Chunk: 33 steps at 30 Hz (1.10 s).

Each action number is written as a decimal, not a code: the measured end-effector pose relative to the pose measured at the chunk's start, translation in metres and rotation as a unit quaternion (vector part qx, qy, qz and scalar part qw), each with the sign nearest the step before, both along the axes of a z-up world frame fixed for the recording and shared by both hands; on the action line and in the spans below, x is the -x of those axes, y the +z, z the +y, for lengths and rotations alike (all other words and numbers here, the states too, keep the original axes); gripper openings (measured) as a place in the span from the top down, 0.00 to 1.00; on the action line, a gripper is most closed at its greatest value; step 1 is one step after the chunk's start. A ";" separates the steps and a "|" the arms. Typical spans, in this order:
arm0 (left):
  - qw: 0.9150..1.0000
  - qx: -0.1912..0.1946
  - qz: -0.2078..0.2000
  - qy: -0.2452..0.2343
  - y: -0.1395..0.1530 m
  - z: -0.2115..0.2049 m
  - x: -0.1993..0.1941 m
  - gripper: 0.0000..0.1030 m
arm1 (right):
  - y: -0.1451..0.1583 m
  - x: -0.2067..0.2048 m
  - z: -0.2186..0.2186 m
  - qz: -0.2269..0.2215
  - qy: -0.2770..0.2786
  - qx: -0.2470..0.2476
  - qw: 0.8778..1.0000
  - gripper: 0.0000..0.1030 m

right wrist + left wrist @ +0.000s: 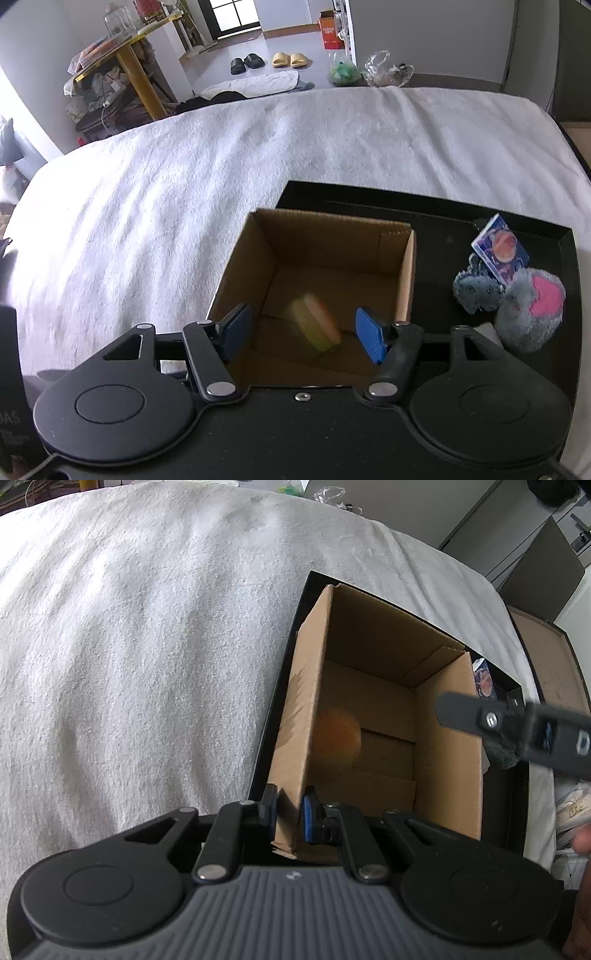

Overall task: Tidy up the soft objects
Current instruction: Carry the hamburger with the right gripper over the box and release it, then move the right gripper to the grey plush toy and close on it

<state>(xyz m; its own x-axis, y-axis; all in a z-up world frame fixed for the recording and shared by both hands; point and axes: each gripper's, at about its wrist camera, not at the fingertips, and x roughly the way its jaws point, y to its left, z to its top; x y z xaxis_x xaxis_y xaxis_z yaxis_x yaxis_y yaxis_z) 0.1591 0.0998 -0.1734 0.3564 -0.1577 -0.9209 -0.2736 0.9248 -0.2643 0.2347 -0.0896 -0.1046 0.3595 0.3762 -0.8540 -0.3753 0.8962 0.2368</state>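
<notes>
An open cardboard box [373,709] [325,251] stands in a black tray [443,218] on a white bedcover. My left gripper [290,814] is shut on the box's near left wall. My right gripper [303,328] is open above the box; one of its fingers [465,714] shows in the left wrist view. A blurred orange and yellow soft object [317,321] [338,733] is in mid-air inside the box. A grey plush with a pink heart [532,306] and a grey soft toy [476,291] lie in the tray right of the box.
A small picture card [500,251] leans in the tray behind the plush toys. The white bedcover [147,646] spreads to the left and beyond. The floor past the bed holds slippers [269,61], bags and a yellow table [140,74].
</notes>
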 end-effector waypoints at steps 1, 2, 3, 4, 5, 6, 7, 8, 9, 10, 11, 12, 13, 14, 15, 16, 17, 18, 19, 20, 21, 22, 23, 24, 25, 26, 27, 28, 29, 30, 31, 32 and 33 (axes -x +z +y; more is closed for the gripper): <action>1.000 -0.001 0.000 0.001 0.000 0.000 0.000 0.89 | -0.001 0.002 -0.002 0.002 0.000 0.000 1.000 0.39; 1.000 -0.001 0.000 0.001 0.000 -0.001 0.000 0.89 | -0.001 0.003 -0.004 0.004 -0.001 0.000 1.000 0.39; 1.000 -0.001 0.001 0.000 0.001 -0.001 -0.001 0.89 | -0.001 0.005 -0.007 0.004 -0.002 0.000 1.000 0.39; 1.000 -0.004 0.001 0.000 0.001 -0.002 -0.001 0.89 | -0.001 0.007 -0.009 0.004 -0.004 0.001 1.000 0.39; 1.000 -0.006 0.002 0.000 0.001 -0.002 -0.001 0.89 | 0.000 0.009 -0.012 0.004 -0.005 0.000 1.000 0.39; 1.000 -0.007 0.002 0.000 0.002 -0.003 -0.001 0.89 | 0.000 0.010 -0.015 0.004 -0.007 0.000 1.000 0.39; 1.000 -0.009 0.001 0.000 0.002 -0.003 0.000 0.89 | 0.001 0.011 -0.018 0.005 -0.010 0.000 1.000 0.39; 1.000 -0.012 0.002 0.000 0.003 -0.004 0.000 0.89 | 0.001 0.013 -0.021 0.004 -0.013 0.000 1.000 0.39; 1.000 -0.014 0.002 0.000 0.003 -0.005 0.000 0.89 | 0.001 0.014 -0.024 0.002 -0.015 0.000 1.000 0.39; 1.000 -0.017 0.003 0.000 0.004 -0.005 0.000 0.89 | 0.002 0.015 -0.028 0.001 -0.018 0.000 1.000 0.40; 1.000 -0.020 0.004 0.000 0.004 -0.006 0.000 0.89 | 0.002 0.016 -0.031 0.000 -0.021 -0.001 1.000 0.40; 1.000 -0.023 0.004 -0.001 0.005 -0.007 0.000 0.89 | 0.003 0.018 -0.035 -0.001 -0.025 -0.002 1.000 0.40; 1.000 -0.026 0.004 -0.002 0.006 -0.008 0.000 0.89 | 0.003 0.018 -0.039 -0.002 -0.029 -0.003 1.000 0.40; 1.000 -0.029 0.003 -0.002 0.007 -0.009 0.000 0.89 | 0.003 0.019 -0.043 -0.003 -0.033 -0.004 0.999 0.40; 0.999 -0.032 0.002 -0.003 0.008 -0.009 0.001 0.89 | 0.002 0.019 -0.048 -0.004 -0.036 -0.005 0.999 0.40; 0.999 -0.035 0.001 -0.003 0.009 -0.010 0.001 0.89 | 0.002 0.020 -0.052 -0.004 -0.040 -0.006 0.999 0.40; 0.999 -0.038 0.000 -0.003 0.010 -0.011 0.000 0.89 | 0.002 0.019 -0.057 -0.005 -0.044 -0.006 0.999 0.40; 0.999 -0.042 -0.001 -0.003 0.011 -0.013 0.000 0.89 | 0.001 0.019 -0.062 -0.006 -0.049 -0.007 0.999 0.40; 0.999 -0.047 -0.001 -0.003 0.012 -0.014 0.000 0.87 | 0.001 0.018 -0.067 -0.007 -0.055 -0.008 0.998 0.40; 0.999 -0.053 -0.001 -0.003 0.013 -0.016 0.000 0.84 | 0.000 0.018 -0.072 -0.008 -0.062 -0.009 0.998 0.40; 0.998 -0.061 0.000 -0.003 0.014 -0.017 -0.001 0.82 | 0.000 0.017 -0.077 -0.008 -0.067 -0.009 0.998 0.40; 0.998 -0.068 0.000 -0.002 0.014 -0.019 -0.001 0.76 | -0.001 0.016 -0.083 -0.008 -0.074 -0.010 0.997 0.40; 0.997 -0.074 0.000 -0.001 0.015 -0.020 -0.001 0.70 | -0.002 0.015 -0.088 -0.008 -0.080 -0.010 0.997 0.40; 0.997 -0.079 -0.001 0.001 0.016 -0.021 0.000 0.66 | -0.002 0.014 -0.092 -0.009 -0.085 -0.010 0.996 0.40; 0.997 -0.083 -0.003 0.002 0.017 -0.022 0.000 0.60 | -0.003 0.013 -0.097 -0.010 -0.091 -0.010 0.996 0.40; 0.996 -0.087 -0.005 0.002 0.018 -0.023 -0.001 0.55 | -0.004 0.012 -0.102 -0.011 -0.098 -0.010 0.995 0.39; 0.996 -0.091 -0.005 0.003 0.018 -0.024 -0.001 0.54 | -0.005 0.010 -0.107 -0.010 -0.102 -0.012 0.995 0.39; 0.995 -0.095 -0.005 0.003 0.018 -0.025 -0.002 0.52 | -0.007 0.009 -0.111 -0.009 -0.107 -0.013 0.994 0.39; 0.995 -0.098 -0.005 0.003 0.018 -0.026 -0.003 0.50 | -0.009 0.007 -0.116 -0.007 -0.114 -0.014 0.993 0.37; 0.995 -0.100 -0.004 0.004 0.018 -0.028 -0.004 0.49 | -0.011 0.005 -0.120 -0.006 -0.119 -0.015 0.993 0.37; 0.995 -0.102 -0.002 0.004 0.018 -0.029 -0.005 0.48 | -0.013 0.004 -0.125 -0.005 -0.124 -0.016 0.992 0.35; 0.995 -0.104 -0.001 0.004 0.018 -0.030 -0.007 0.47 | -0.015 0.003 -0.128 -0.006 -0.128 -0.016 0.992 0.32; 0.994 -0.106 0.000 0.004 0.018 -0.031 -0.008 0.47 | -0.016 0.002 -0.132 -0.006 -0.132 -0.016 0.991 0.32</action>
<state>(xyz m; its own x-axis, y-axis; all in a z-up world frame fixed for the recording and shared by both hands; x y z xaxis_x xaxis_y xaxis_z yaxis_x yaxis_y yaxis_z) 0.1673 0.0688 -0.1556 0.3563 0.0429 -0.9334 -0.2814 0.9575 -0.0634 0.2330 -0.2218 -0.1207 0.4593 0.2940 -0.8382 -0.1315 0.9558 0.2631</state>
